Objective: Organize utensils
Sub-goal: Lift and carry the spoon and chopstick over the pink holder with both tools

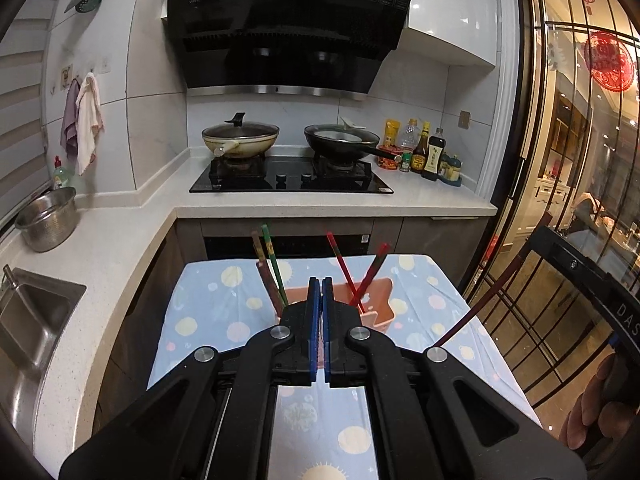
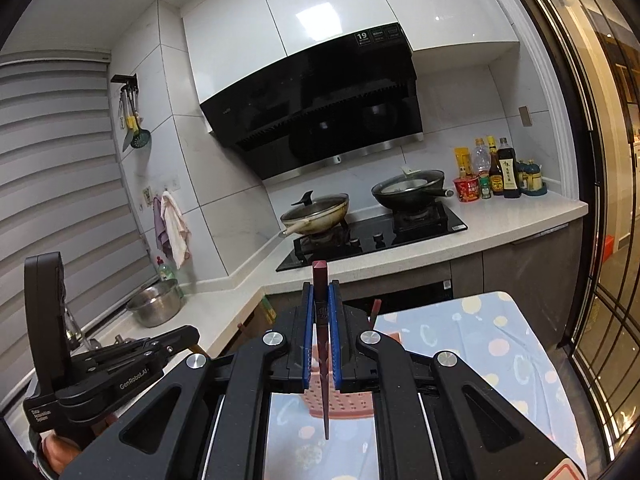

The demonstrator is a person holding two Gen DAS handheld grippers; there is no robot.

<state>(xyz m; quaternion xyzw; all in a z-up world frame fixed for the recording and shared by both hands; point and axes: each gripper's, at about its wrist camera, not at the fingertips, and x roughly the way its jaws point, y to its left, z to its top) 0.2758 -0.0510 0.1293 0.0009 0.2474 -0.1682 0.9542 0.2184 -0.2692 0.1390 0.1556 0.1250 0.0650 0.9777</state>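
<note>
R gripper (image 2: pixel 321 300) clamped on one dark red chopstick (image 2: pixel 321 280), held near upright, tip hanging over the pink perforated plastic holder (image 2: pixel 352 404); L gripper (image 1: pixel 321 292) fully closed w/ nothing between its blue pads; holder sits on the table w/ the blue dotted cloth (image 1: pixel 208 304), near its far edge; 4 chopsticks stand in it: brown (image 1: pixel 264 272), green (image 1: pixel 274 264), 2 red (image 1: pixel 344 272); bare cloth on both sides.

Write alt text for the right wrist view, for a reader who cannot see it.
The right gripper is shut on a dark red chopstick, held above a pink perforated holder on a patterned tablecloth. Behind are a stove with two pans and the left gripper at left.
</note>
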